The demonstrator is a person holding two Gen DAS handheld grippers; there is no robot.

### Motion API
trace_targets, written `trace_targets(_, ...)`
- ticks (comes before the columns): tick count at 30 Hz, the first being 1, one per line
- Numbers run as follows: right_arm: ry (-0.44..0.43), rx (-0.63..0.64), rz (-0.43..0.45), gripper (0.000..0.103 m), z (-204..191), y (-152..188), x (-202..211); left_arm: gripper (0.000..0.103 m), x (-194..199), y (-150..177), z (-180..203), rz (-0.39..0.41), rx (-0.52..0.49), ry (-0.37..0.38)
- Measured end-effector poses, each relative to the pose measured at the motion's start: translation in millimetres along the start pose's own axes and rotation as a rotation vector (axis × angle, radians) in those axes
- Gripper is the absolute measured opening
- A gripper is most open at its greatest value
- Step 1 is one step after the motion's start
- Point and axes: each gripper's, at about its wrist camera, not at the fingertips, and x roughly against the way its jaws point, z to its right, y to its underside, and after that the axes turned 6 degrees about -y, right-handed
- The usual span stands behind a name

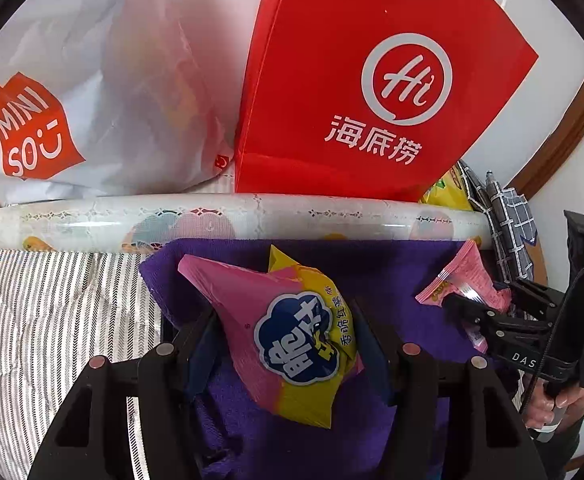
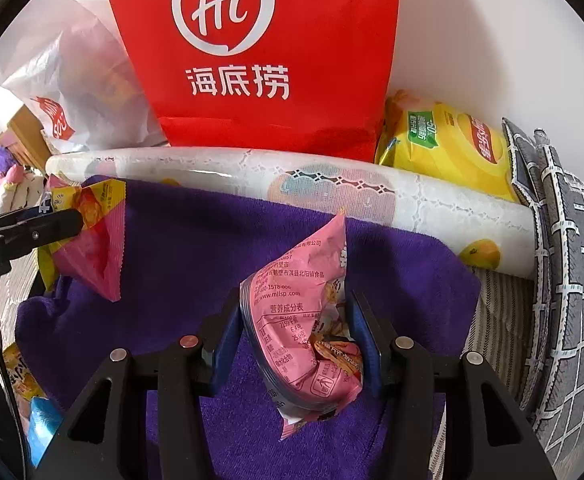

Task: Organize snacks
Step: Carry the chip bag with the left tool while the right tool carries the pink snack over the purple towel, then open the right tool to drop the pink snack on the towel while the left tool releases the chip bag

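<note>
My left gripper (image 1: 287, 340) is shut on a pink and yellow snack packet (image 1: 287, 344) and holds it above a purple towel (image 1: 396, 264). The same packet (image 2: 91, 240) and left gripper (image 2: 77, 216) show at the left of the right wrist view. My right gripper (image 2: 296, 332) is shut on a pink snack packet (image 2: 304, 316) with printed text, also above the purple towel (image 2: 187, 248). That gripper (image 1: 458, 306) and its pink packet (image 1: 464, 280) show at the right of the left wrist view.
A red Haidilao bag (image 1: 356, 80) stands behind a rolled plastic sheet (image 1: 235, 216). A white Miniso bag (image 1: 91, 100) lies to its left. A yellow chip bag (image 2: 452, 144) and a grey checked cloth (image 2: 572, 260) are at the right. Striped bedding (image 1: 51, 320) lies left.
</note>
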Motion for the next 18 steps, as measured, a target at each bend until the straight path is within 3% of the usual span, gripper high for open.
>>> trace_targets(13,0.056,0.02,0.043,0.062,0.6,-3.1,26.1,0.061,-6.7,1.5,5.5,-0.024,-0.014,0.0)
trace_targets(18,0.063,0.0,0.085,0.074,0.4,-5.2,45.0,0.066,-6.2,0.4,5.8,-0.029,-0.021,0.008)
